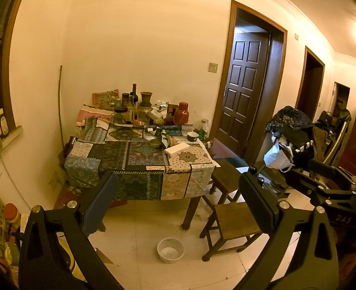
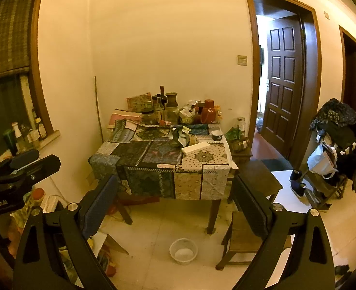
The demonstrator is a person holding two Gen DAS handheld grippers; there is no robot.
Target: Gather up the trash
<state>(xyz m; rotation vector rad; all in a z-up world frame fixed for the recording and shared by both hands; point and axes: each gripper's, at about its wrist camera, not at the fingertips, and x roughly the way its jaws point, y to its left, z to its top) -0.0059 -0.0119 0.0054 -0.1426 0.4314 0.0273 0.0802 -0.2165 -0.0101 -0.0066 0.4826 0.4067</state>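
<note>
Progress: nothing collected | left gripper point(image 1: 178, 188) and right gripper point(image 2: 175, 191) gaped wide, empty | desk point(image 2: 202, 162) clutter at 12 o'clock | bin point(image 2: 183, 251) at 6, looked empty.

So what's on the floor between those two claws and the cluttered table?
Mostly bare pale tile, apart from a small white basket standing near the table leg. Both views show it. Both the left gripper and right gripper are open, holding nothing.

Cream walls point(image 2: 166, 36), tiled floor point(image 2: 153, 241), cloth-covered table point(image 2: 153, 169), dark panelled door point(image 2: 281, 77).
</note>
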